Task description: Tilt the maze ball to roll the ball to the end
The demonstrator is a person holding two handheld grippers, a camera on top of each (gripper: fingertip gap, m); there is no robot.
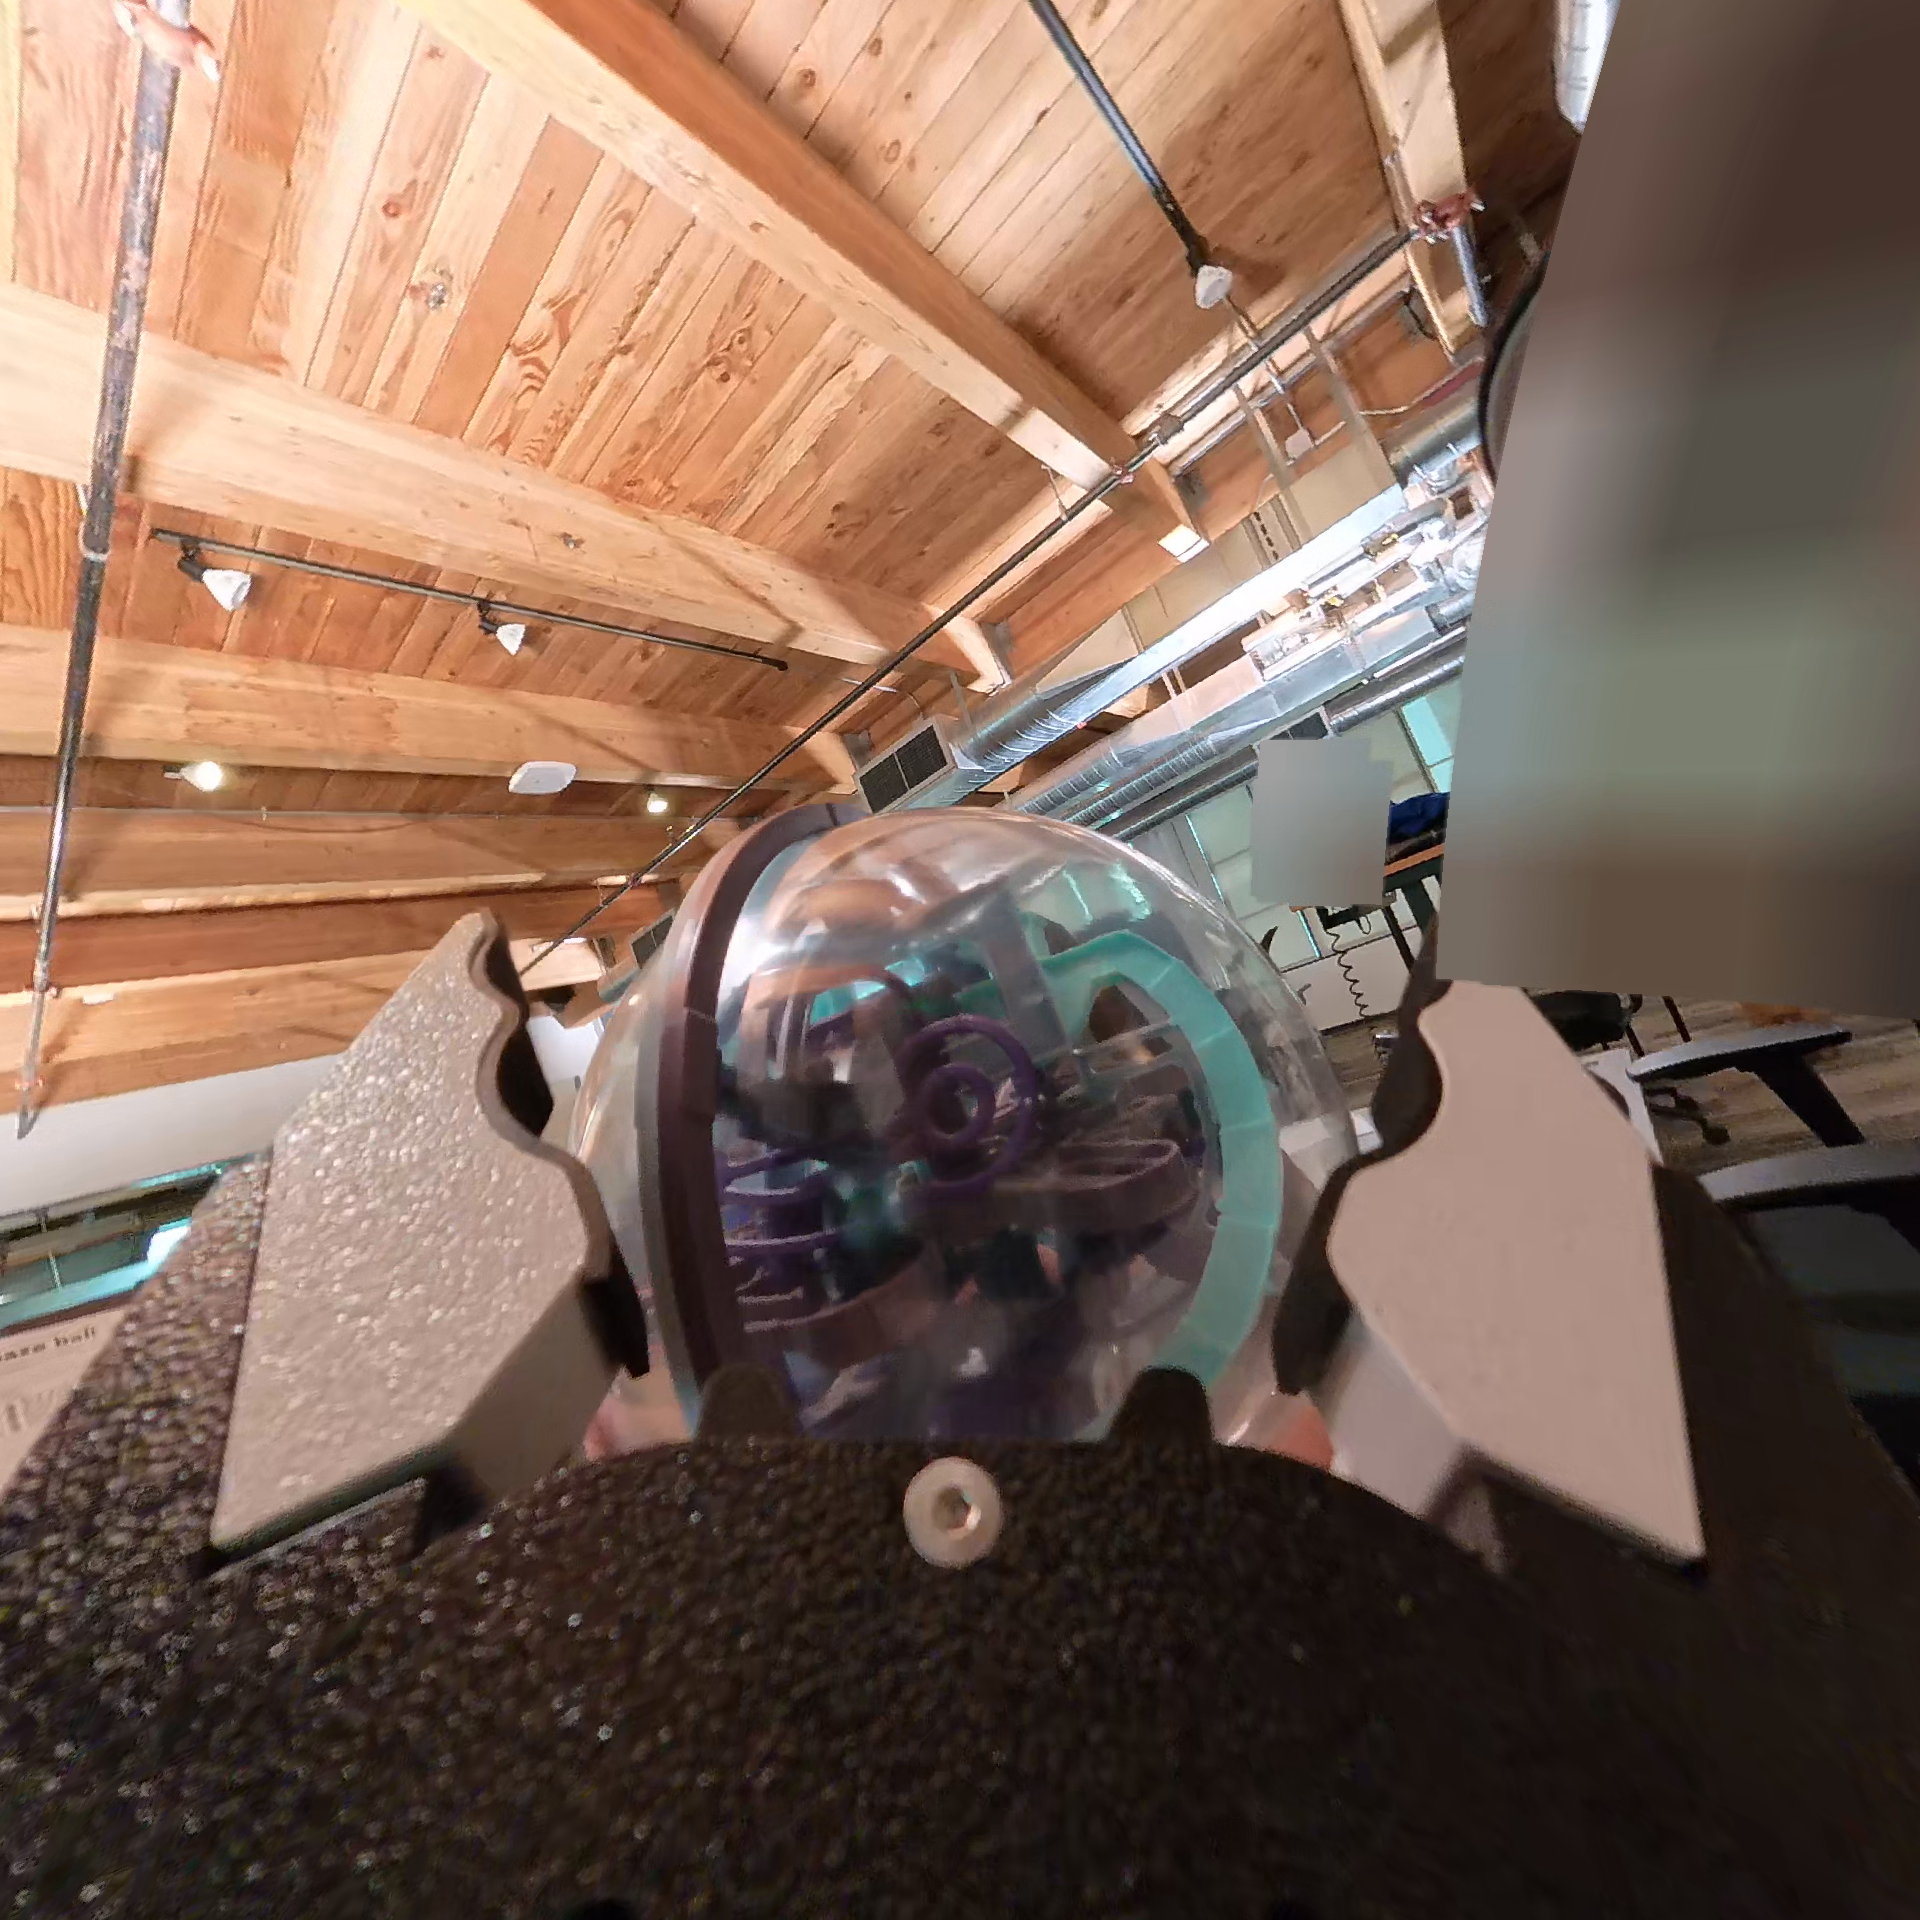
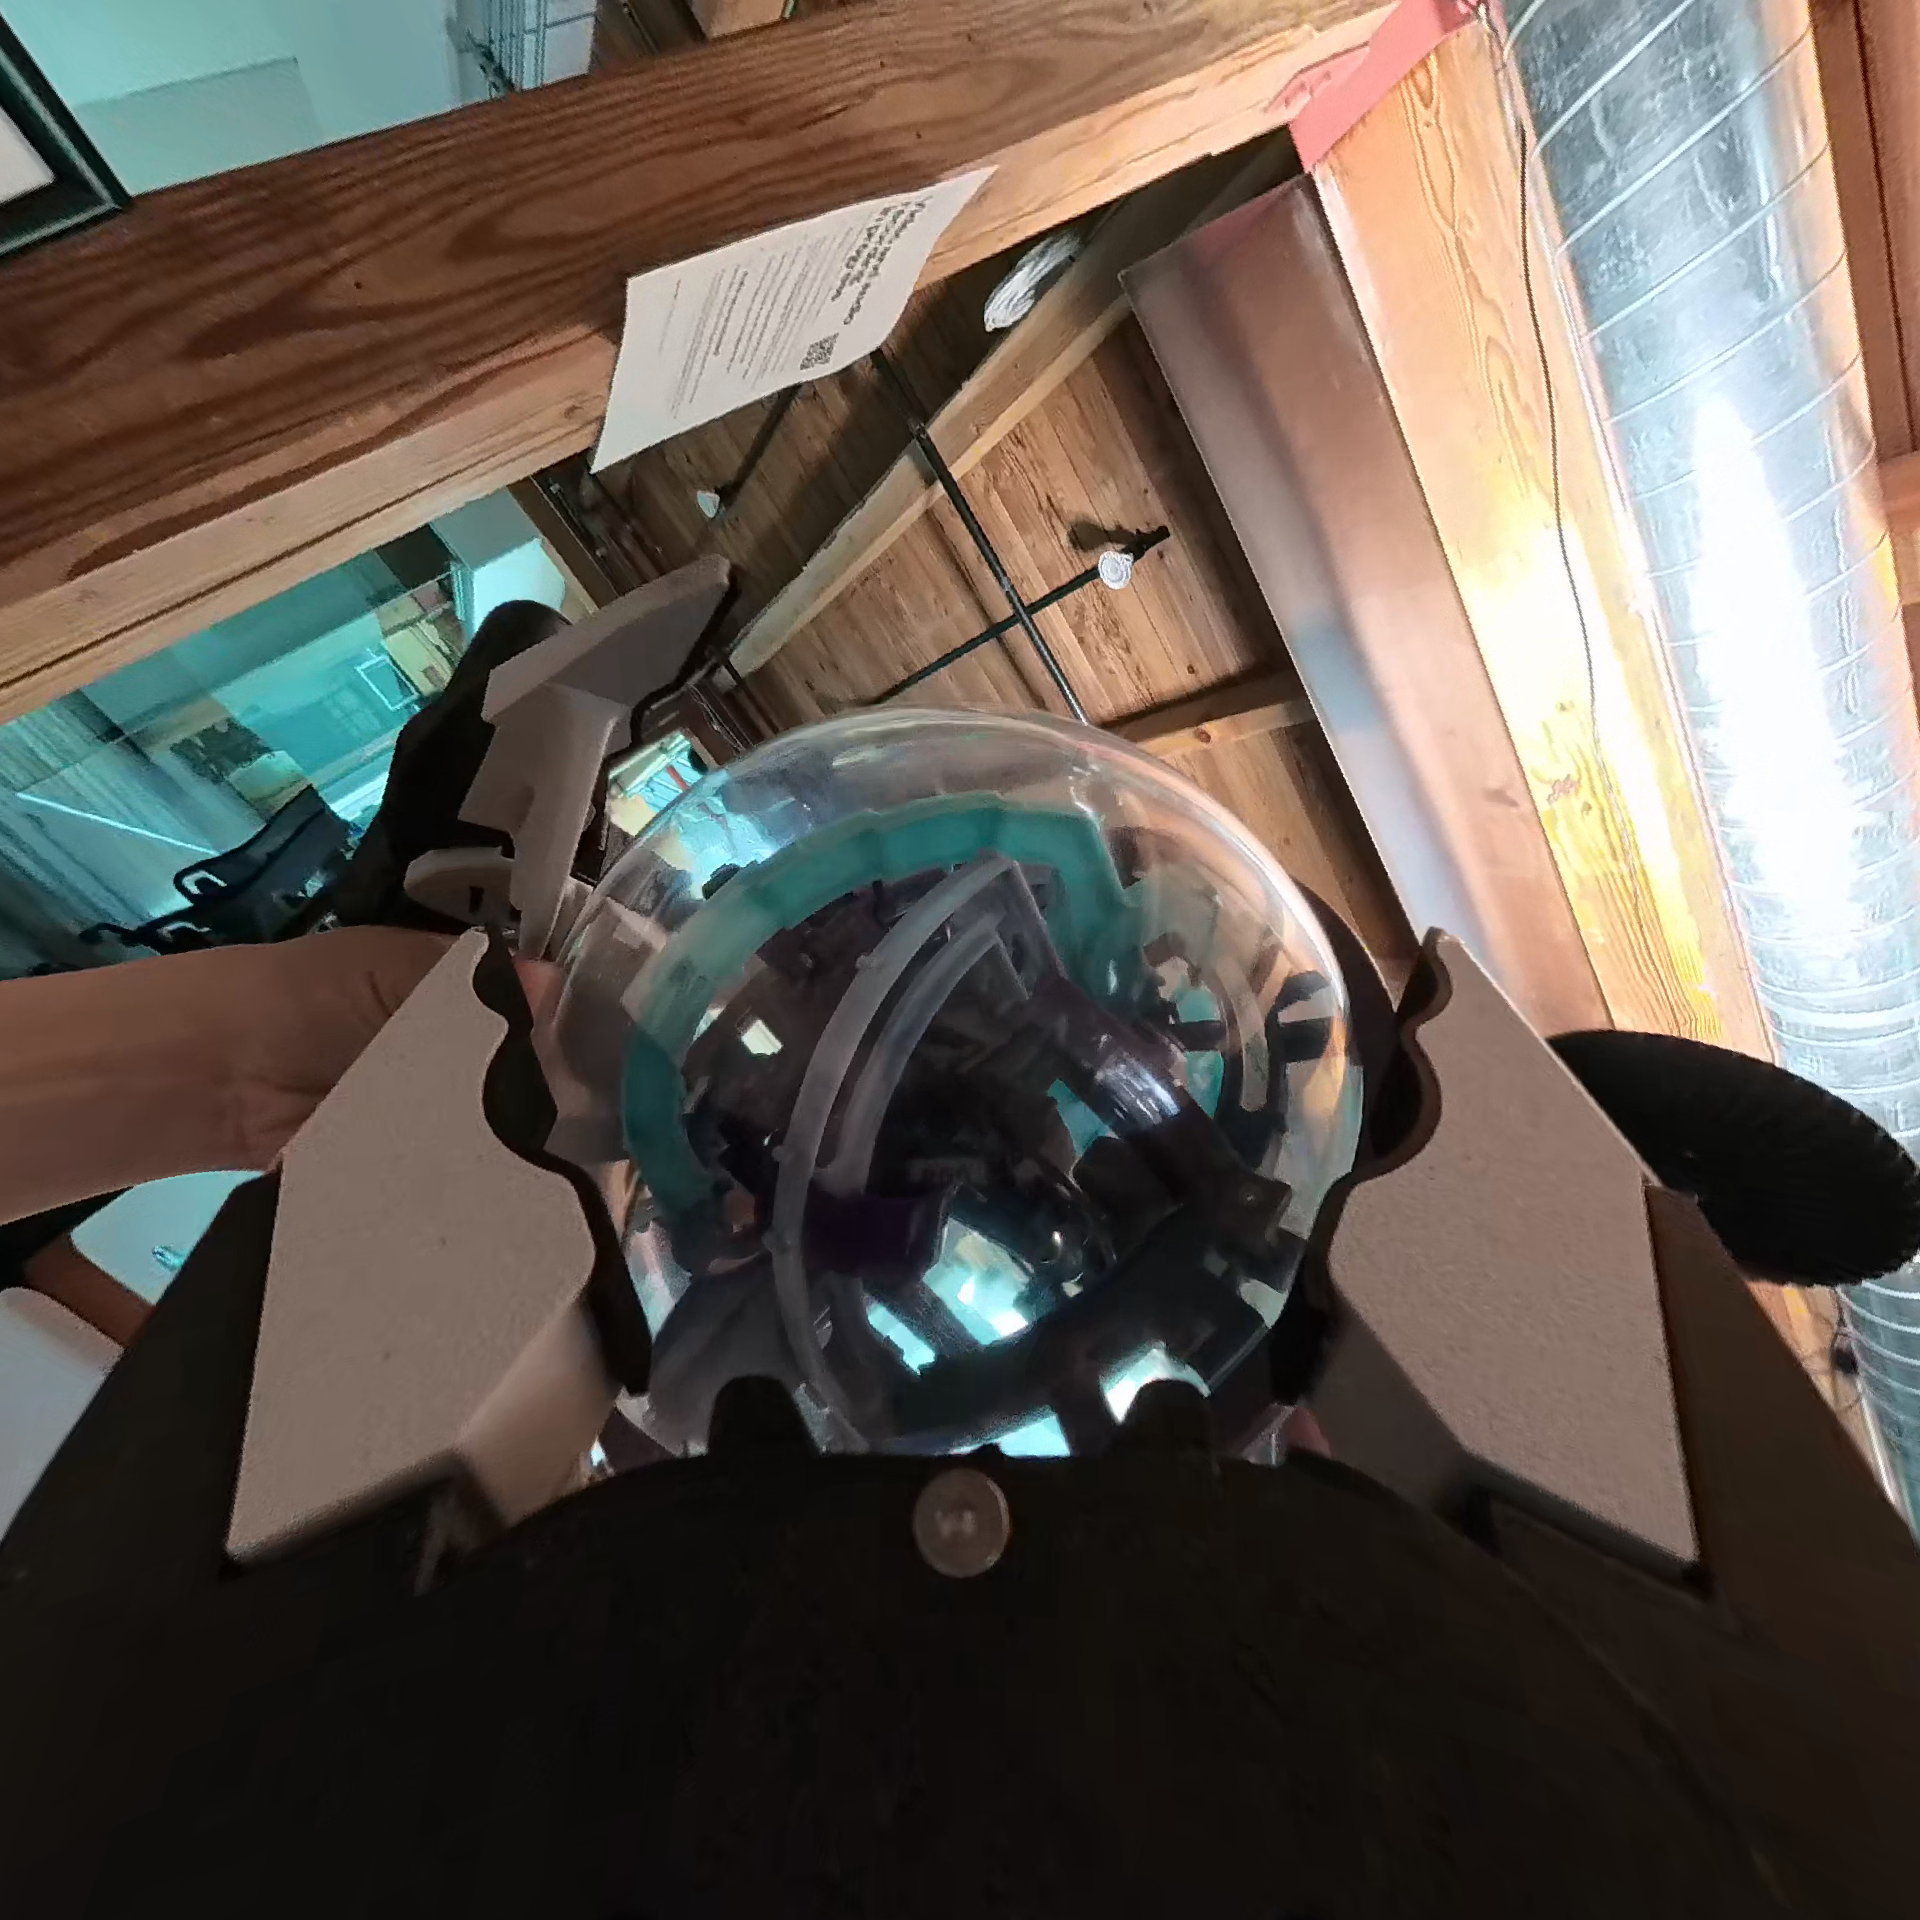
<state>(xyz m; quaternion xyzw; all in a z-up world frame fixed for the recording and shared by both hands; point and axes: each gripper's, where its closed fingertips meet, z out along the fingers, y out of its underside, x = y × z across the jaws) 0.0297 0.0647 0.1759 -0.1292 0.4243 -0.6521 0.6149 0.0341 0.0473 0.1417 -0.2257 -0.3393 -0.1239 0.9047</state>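
While both cameras looked up toward the wooden ceiling [image 1: 644, 343], the maze ball [image 1: 935, 1132] sat low in the middle of each frame, cradled between my two pairs of tongs. My left tongs [image 1: 961, 1039] stood wide, and the clear sphere filled the space between their grey fingers [image 1: 416, 1195]; the dark pads lay against its sides near the base, though I could not tell for certain how hard they pressed. Inside the shell I saw a teal ring [image 1: 1205, 1091], purple loops [image 1: 956, 1101] and a dark band running round its left side.

My right tongs [image 2: 961, 1049] were just as wide, and the ball [image 2: 966, 1060] sat between their fingers [image 2: 416, 1226] too, with the scalloped pads close against its sides. At the left of that frame, the other tongs [image 2: 561, 758] reached in from the upper left and met the sphere, and a hand [image 2: 208, 1049] lay behind them. A sheet of paper [image 2: 779, 301] hung on a wooden beam [image 2: 312, 343] in the upper part, and a silver duct [image 2: 1714, 623] ran down the right edge.
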